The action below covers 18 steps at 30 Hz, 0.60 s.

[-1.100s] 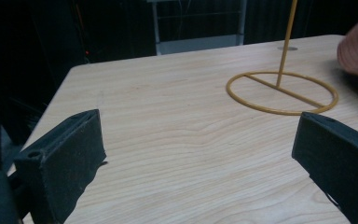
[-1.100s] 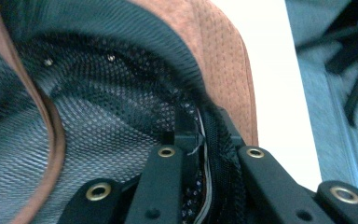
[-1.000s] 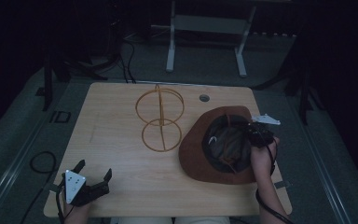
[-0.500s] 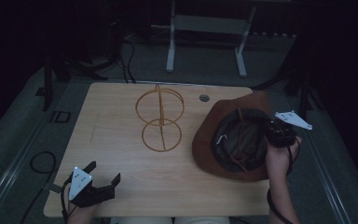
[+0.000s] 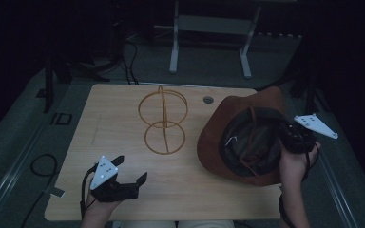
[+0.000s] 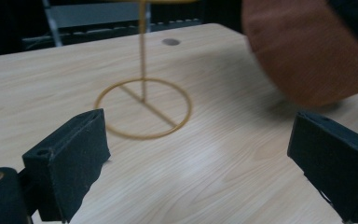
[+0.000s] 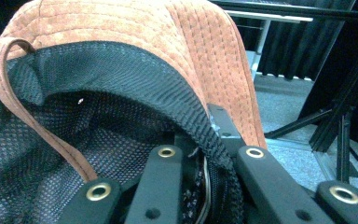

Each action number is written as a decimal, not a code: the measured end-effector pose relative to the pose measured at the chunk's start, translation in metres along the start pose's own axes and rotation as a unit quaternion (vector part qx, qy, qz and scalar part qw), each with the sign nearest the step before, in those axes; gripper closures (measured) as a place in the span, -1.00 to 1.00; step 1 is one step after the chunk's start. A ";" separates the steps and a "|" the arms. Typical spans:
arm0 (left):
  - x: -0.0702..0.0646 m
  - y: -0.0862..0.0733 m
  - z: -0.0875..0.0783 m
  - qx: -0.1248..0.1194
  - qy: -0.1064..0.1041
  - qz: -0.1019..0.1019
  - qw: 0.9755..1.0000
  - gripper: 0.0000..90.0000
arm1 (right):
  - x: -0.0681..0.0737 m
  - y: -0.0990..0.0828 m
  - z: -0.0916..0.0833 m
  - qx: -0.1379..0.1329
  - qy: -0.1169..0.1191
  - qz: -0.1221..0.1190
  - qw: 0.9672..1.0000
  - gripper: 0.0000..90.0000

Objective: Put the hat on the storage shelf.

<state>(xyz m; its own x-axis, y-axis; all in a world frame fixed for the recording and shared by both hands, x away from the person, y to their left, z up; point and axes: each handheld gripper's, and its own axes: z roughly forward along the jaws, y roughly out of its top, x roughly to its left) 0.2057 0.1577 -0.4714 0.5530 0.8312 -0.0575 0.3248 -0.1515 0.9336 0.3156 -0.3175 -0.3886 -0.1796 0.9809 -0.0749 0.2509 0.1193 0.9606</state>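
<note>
On the desk (image 5: 123, 118) a yellow wire stand (image 5: 163, 119) occupies the centre, a little toward 12 o'clock: a flat ring base, a thin post and an upper hoop. It sits between the two hands, at about 1 o'clock from the left claw (image 5: 132, 170) and at 9 o'clock from the brown hat (image 5: 218, 137). A small round grommet hole (image 5: 208, 99) lies just past the stand, toward 1 o'clock. Beyond the far edge, at 12 o'clock, a grey metal frame (image 5: 209, 38) stands on the floor.

The hat is over the desk's 3 o'clock side, tipped so its open underside faces the high camera. Inside it show a dark mesh lining (image 7: 74, 135) and a loose brown chin strap (image 7: 14, 98). The right claw (image 7: 200, 154) is narrow, pinched on the hat's inner band and brim at the hat's 3 o'clock edge.

The left claw is at 7 o'clock, jaws spread wide with nothing between them; in the left gripper view the stand's base ring (image 6: 143, 108) lies ahead, apart from both jaws
</note>
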 end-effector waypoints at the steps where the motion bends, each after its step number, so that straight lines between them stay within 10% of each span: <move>1: -0.005 0.007 0.002 0.000 -0.003 0.011 1.000 -0.87 | 0.001 0.000 -0.001 -0.002 0.000 -0.001 1.000 0.88; 7: -0.038 0.050 0.020 -0.016 -0.027 0.067 0.997 -0.86 | 0.002 0.000 -0.005 -0.006 -0.001 0.000 1.000 0.88; 18: -0.071 0.092 0.070 -0.016 -0.060 0.100 0.993 -0.86 | 0.005 -0.001 -0.013 -0.019 0.017 0.005 1.000 0.88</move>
<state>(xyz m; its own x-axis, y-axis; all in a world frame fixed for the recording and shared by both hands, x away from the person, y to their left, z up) 0.2501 0.0468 -0.4066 0.6920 0.7163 0.0892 0.1766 -0.2879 0.9412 0.3019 -0.3152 -0.3867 -0.2086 0.9764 -0.0561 0.2169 0.1021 0.9708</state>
